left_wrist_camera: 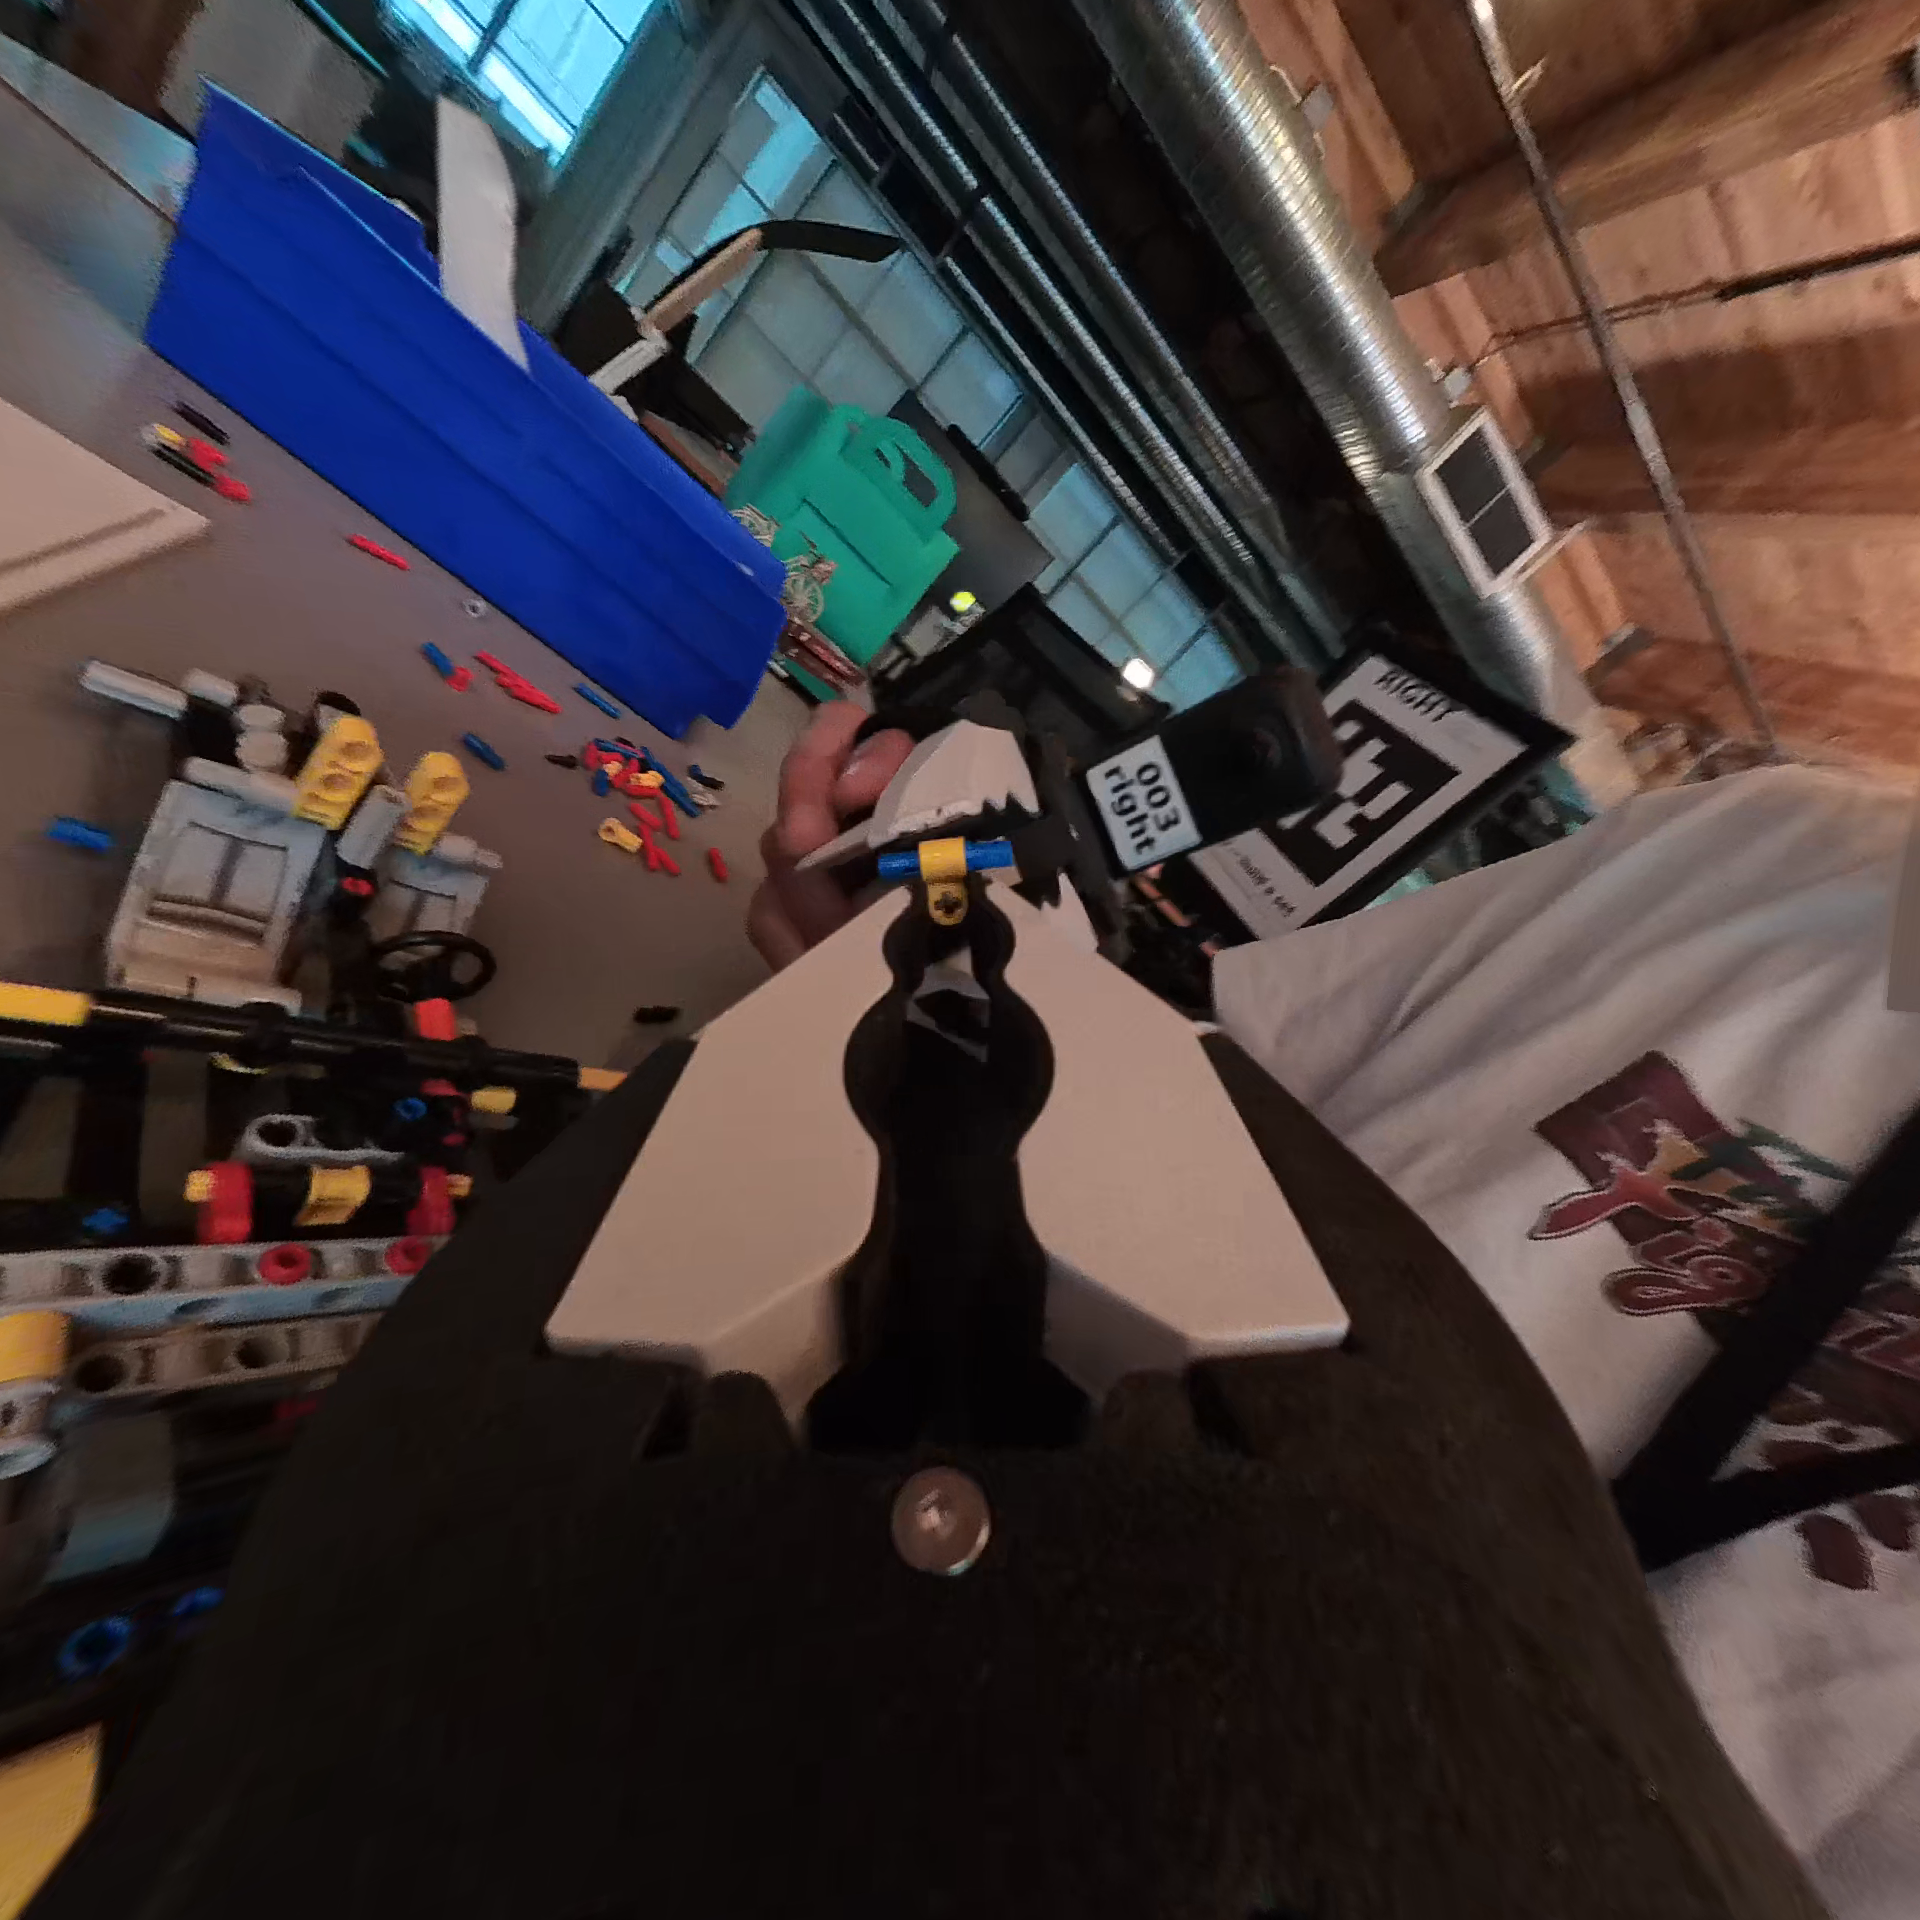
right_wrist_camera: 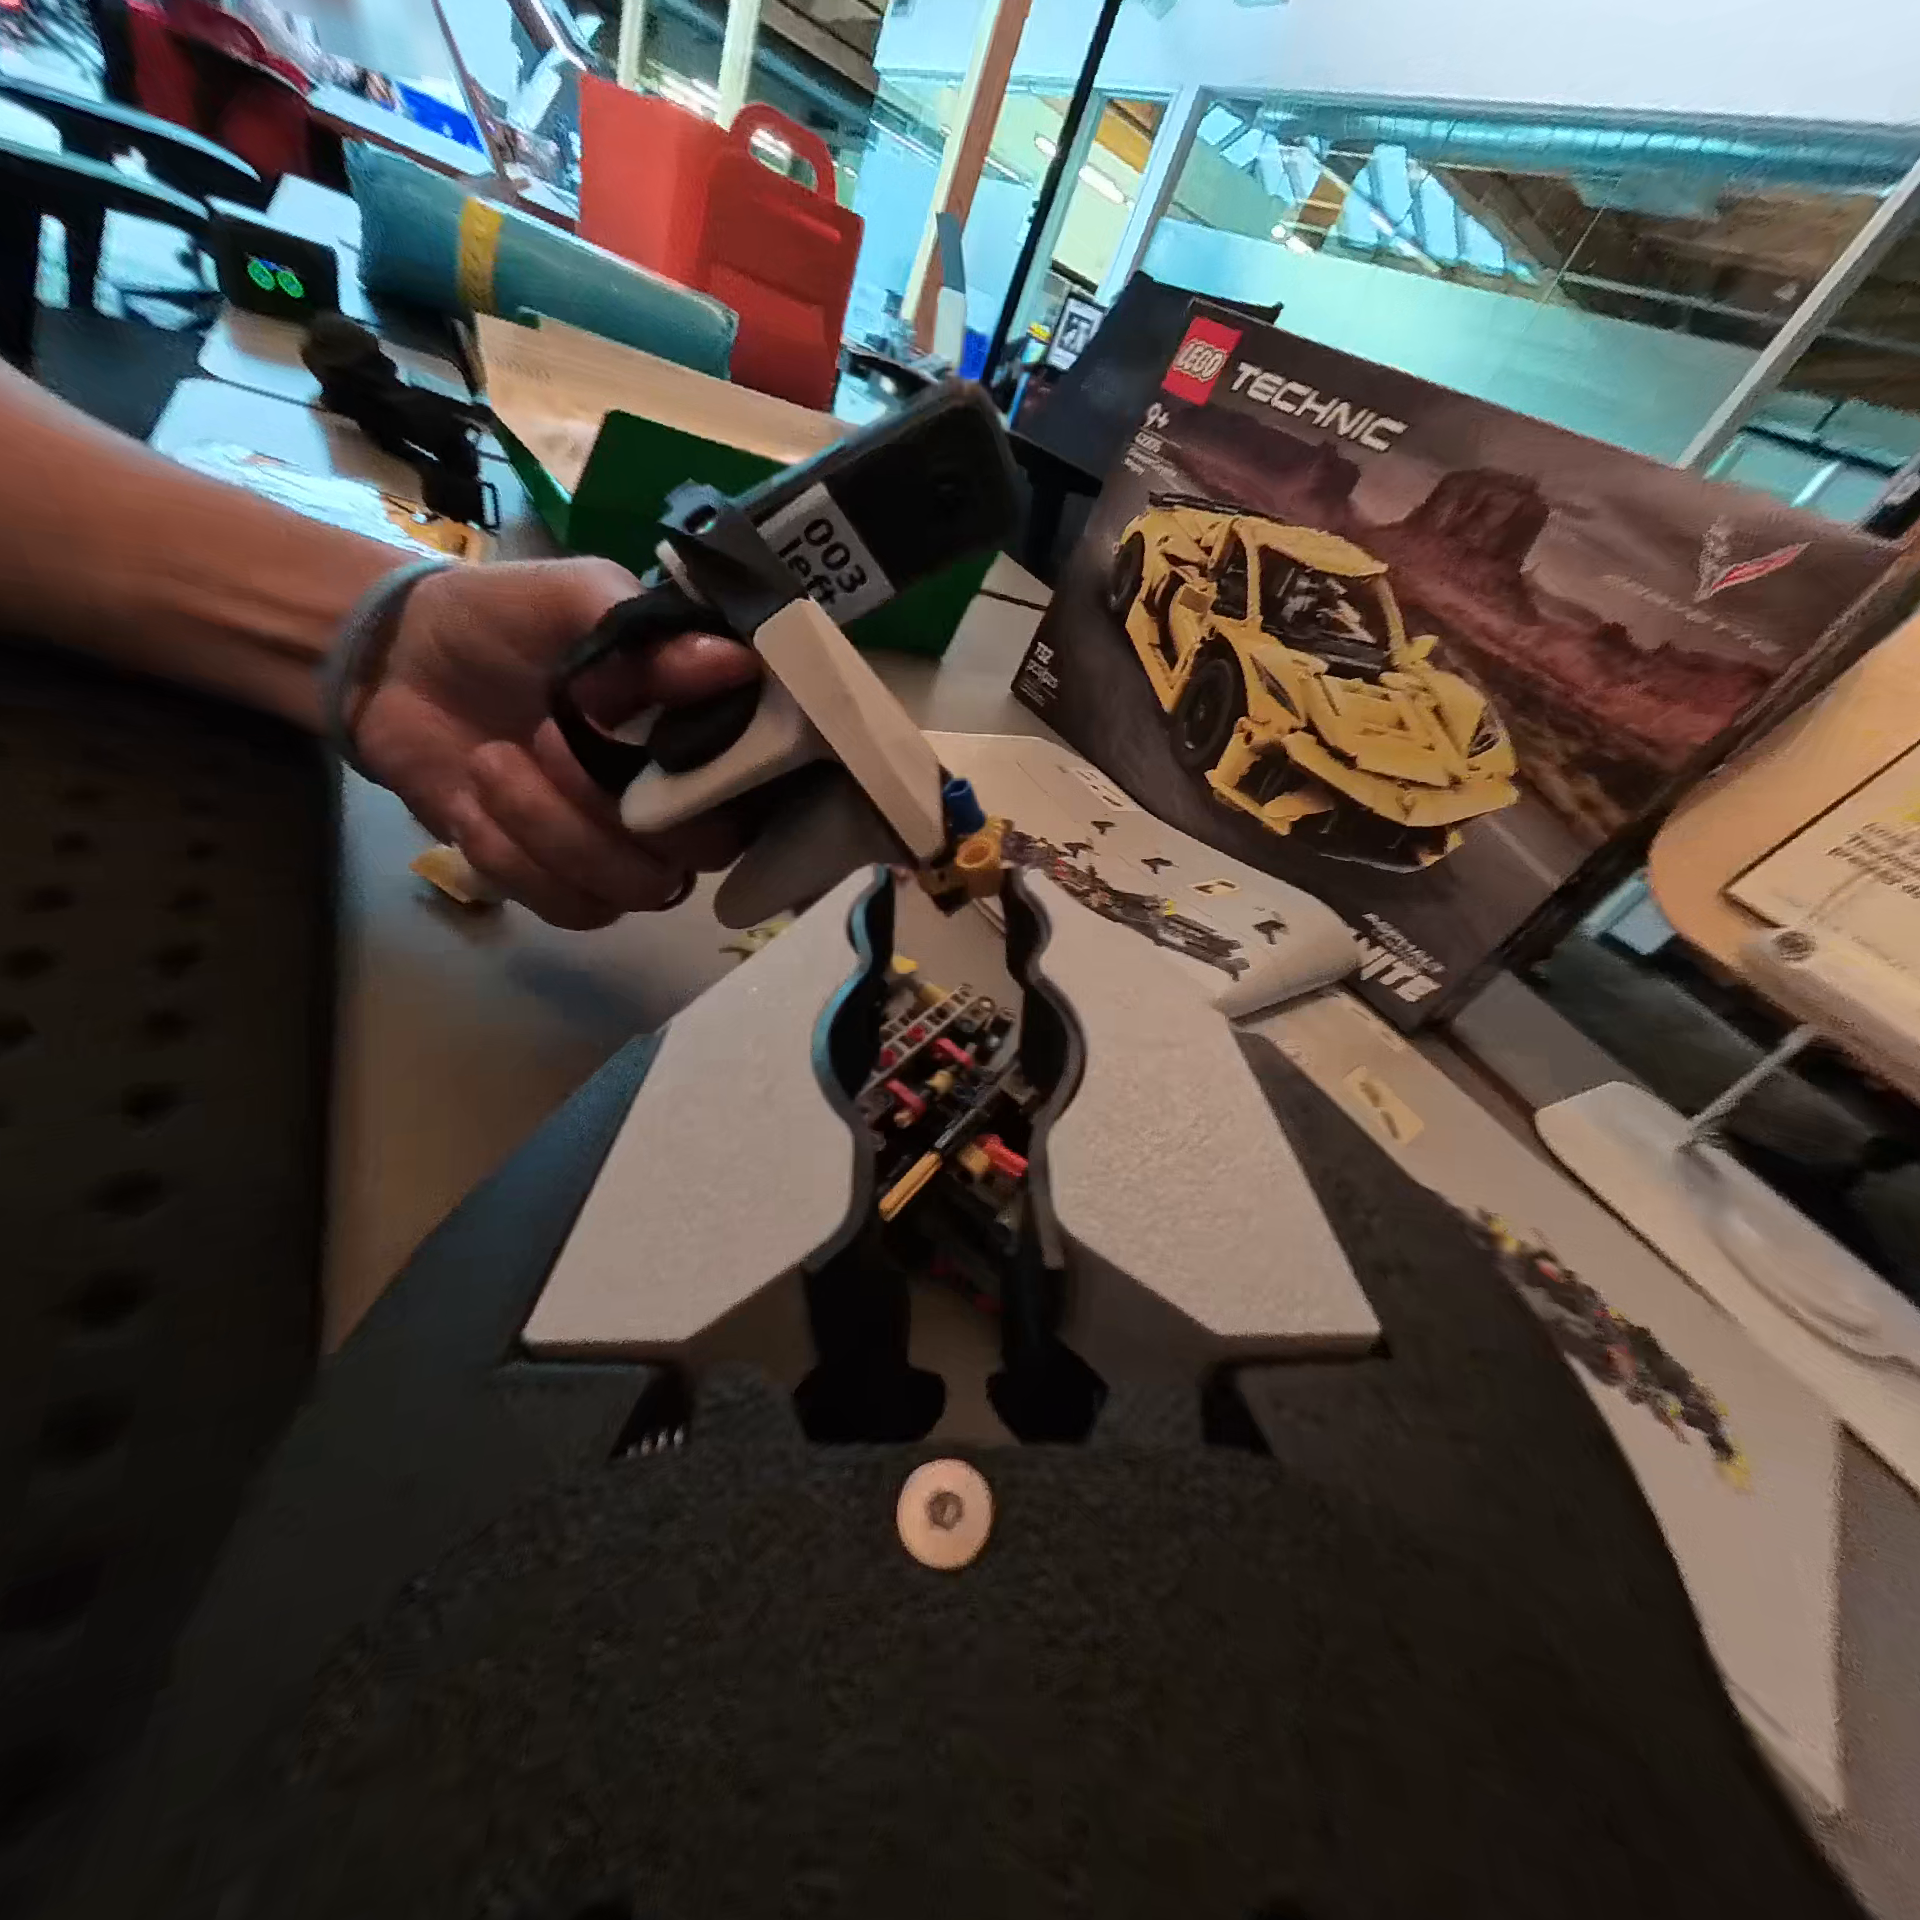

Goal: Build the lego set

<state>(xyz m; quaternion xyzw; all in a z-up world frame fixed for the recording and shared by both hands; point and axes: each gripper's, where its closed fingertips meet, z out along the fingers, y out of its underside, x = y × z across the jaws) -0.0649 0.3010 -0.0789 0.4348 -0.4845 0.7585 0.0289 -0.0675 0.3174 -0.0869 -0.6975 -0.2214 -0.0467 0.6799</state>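
- Left wrist view: left gripper (left_wrist_camera: pixel 943 902) pinches a yellow connector (left_wrist_camera: pixel 945 881) carrying a blue pin (left_wrist_camera: pixel 940 861); right gripper (left_wrist_camera: pixel 961 805) touches it from beyond. Half-built car (left_wrist_camera: pixel 239 1174) sits left, loose bits (left_wrist_camera: pixel 644 795) farther off.
- Right wrist view: right gripper (right_wrist_camera: pixel 951 883) squeezes that connector (right_wrist_camera: pixel 971 857) too, left gripper (right_wrist_camera: pixel 935 847) coming from the left. Box (right_wrist_camera: pixel 1455 665) stands far right.

Loose pins (left_wrist_camera: pixel 644 795) (scattered) before blue bin (left_wrist_camera: pixel 457 416)
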